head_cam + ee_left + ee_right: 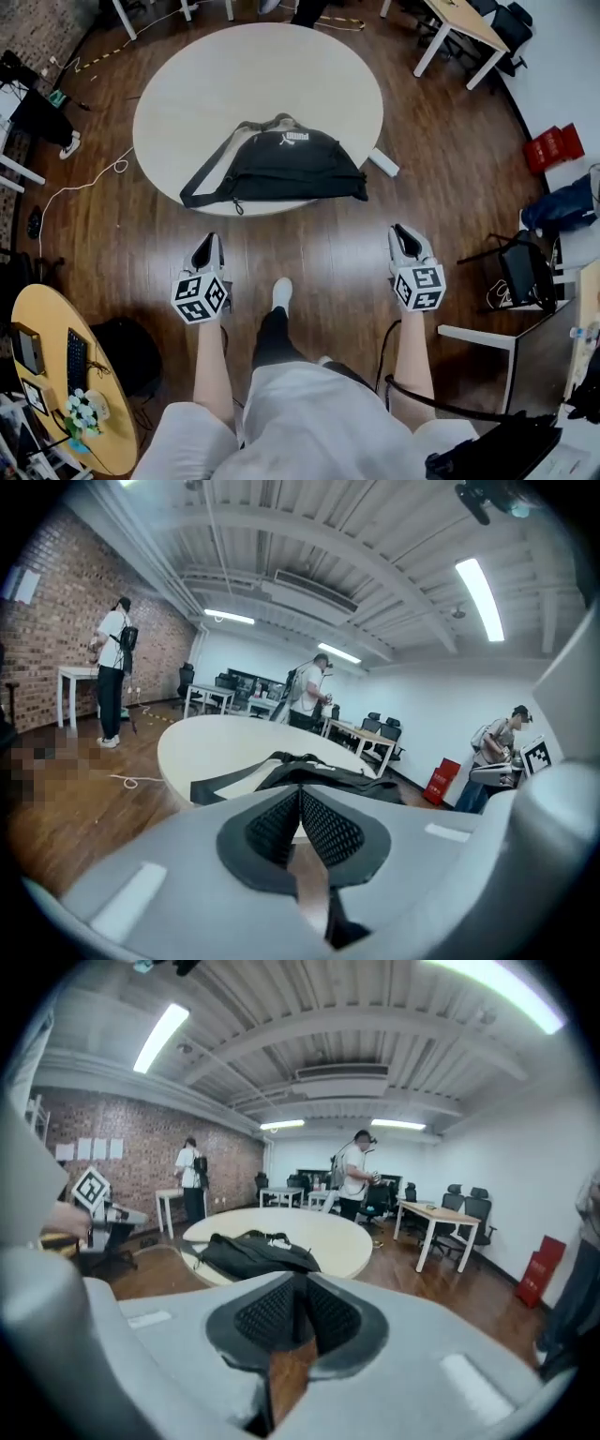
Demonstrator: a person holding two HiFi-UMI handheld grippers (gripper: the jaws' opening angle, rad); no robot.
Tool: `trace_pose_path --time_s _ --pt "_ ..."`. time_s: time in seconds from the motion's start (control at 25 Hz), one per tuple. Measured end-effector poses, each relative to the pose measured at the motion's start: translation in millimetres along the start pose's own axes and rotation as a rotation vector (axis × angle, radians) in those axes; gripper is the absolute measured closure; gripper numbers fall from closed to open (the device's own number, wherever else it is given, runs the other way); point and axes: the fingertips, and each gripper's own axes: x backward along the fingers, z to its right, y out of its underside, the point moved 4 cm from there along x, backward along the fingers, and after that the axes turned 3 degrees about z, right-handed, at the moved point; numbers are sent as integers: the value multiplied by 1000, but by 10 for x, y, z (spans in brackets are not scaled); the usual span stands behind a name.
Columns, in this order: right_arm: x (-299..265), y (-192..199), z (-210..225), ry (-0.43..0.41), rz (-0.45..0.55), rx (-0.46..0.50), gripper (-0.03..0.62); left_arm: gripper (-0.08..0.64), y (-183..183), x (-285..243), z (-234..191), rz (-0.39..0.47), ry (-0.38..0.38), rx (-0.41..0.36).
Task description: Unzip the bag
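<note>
Nothing of the unzipping is showing as done yet: the black bag (pixel 277 164) is lying closed, as far as can be judged, on the near edge of the round table (pixel 216 75), with its strap trailing off to the left and its white logo facing up. The zip itself is too small to make out from here. Both tools are hanging well short of the bag, out over the wooden floor on the near side of the table, so the whole job is still waiting: reaching in, steadying the bag, finding the pull and drawing it along. The left gripper (pixel 208 246) is pointing forward toward the table, held low beside the person's left leg, and its own view is showing the ribbed pads pressed together with nothing between them (only floor and the far-off bag behind the tips). The right gripper (pixel 405 232) is mirroring it on the right side, also aimed toward the table, its pads likewise meeting and pinching nothing. Both forearms are reaching straight ahead, roughly parallel, level with each other.
</note>
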Motion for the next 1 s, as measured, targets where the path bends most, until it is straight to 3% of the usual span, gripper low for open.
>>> trace_pose_path --time_s 0.08,0.24,0.36,0.52,0.68,1.0 --pt "460 -119 -125 -32 115 -76 600 541 -64 372 481 63 41 -37" --pt "1483 -380 -729 -162 272 -94 600 541 -275 1388 1378 168 94 -93" --pt "2197 -643 -926 -219 325 -103 600 541 -457 2017 2121 246 156 -116" --pt "2757 -896 -1170 -244 358 -109 600 541 -685 2592 2733 325 218 -236" --pt "3121 -1151 -1292 -214 434 -79 600 541 -859 2942 3035 413 259 -345" --pt "3364 -1460 -1743 -230 495 -15 601 541 -1009 3369 2872 498 256 -280"
